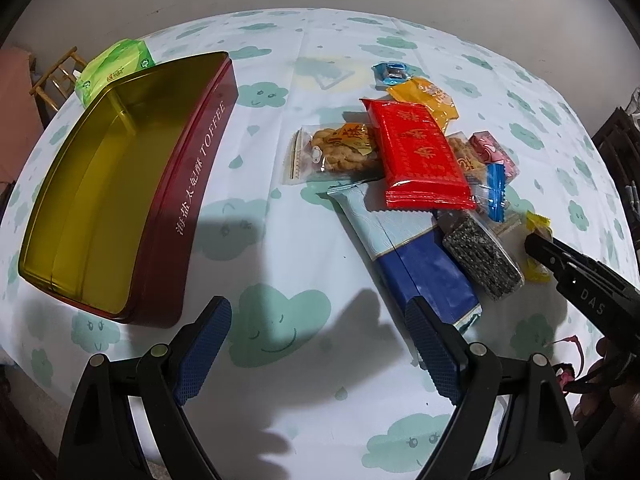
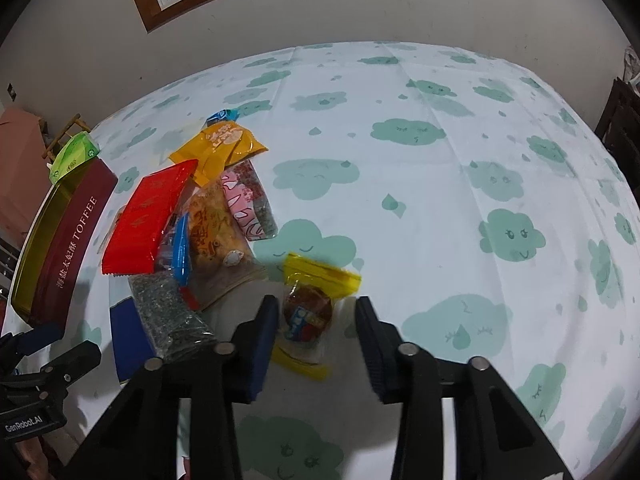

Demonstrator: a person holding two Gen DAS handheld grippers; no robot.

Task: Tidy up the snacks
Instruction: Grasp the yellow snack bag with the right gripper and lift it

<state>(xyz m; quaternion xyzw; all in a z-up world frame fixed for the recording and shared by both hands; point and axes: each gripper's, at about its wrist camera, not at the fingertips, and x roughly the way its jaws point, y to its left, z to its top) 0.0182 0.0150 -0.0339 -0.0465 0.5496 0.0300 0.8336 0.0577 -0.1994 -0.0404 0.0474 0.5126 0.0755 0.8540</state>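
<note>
A dark red toffee tin (image 1: pixel 188 184) with a gold inside stands open and empty at the left; it also shows in the right wrist view (image 2: pixel 76 236). A heap of wrapped snacks lies at the right: a red pack (image 1: pixel 420 152), a blue pack (image 1: pixel 424 272), a black sesame bar (image 1: pixel 482 260), an orange pack (image 1: pixel 424 100). My left gripper (image 1: pixel 318 344) is open and empty above the cloth. My right gripper (image 2: pixel 316 336) is open, its fingers on either side of a yellow-edged snack packet (image 2: pixel 310 312). The right gripper also shows in the left wrist view (image 1: pixel 536 246).
A green tissue pack (image 1: pixel 116 68) lies behind the tin. The table has a white cloth with green clouds (image 2: pixel 460 200). A wooden chair (image 1: pixel 56 76) stands beyond the left edge, dark furniture (image 2: pixel 620 128) at the right.
</note>
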